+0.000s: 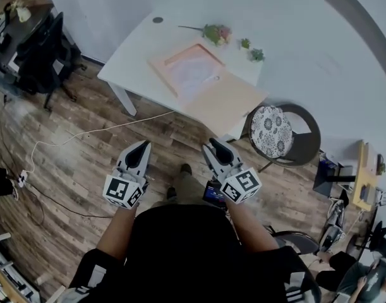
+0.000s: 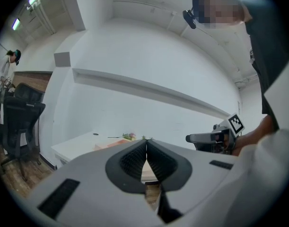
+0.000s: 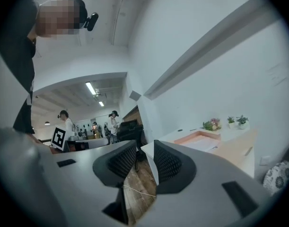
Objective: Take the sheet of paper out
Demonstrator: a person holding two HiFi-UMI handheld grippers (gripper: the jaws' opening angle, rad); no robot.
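The left gripper (image 1: 143,145) and the right gripper (image 1: 214,143) are held side by side over the wooden floor (image 1: 85,163), well short of the white bench (image 1: 134,50). In the left gripper view the left gripper's (image 2: 146,144) jaws are closed, tip against tip, with nothing between them. In the right gripper view the right gripper's (image 3: 145,151) jaws stand apart, and only floor and the bench's edge show through the gap.

The sheet of paper (image 1: 194,76) lies in a shallow pink box (image 1: 165,66) on the bench, pale against the box's bottom. Its edges are hard to make out, and I cannot tell whether it is one sheet or several. The box's lid (image 1: 229,101) lies open flat beside it, jutting past the bench edge.

From the left gripper only a sliver of the box (image 2: 106,144) shows; the jaws cover the rest. The right gripper view catches the box (image 3: 197,136) from low down, so the paper (image 3: 205,145) is a thin strip.

Flowers (image 1: 216,34) lie behind the box. A chair with a patterned cushion (image 1: 271,130) stands near the lid's corner, partly cut off by the rounded frame edge.
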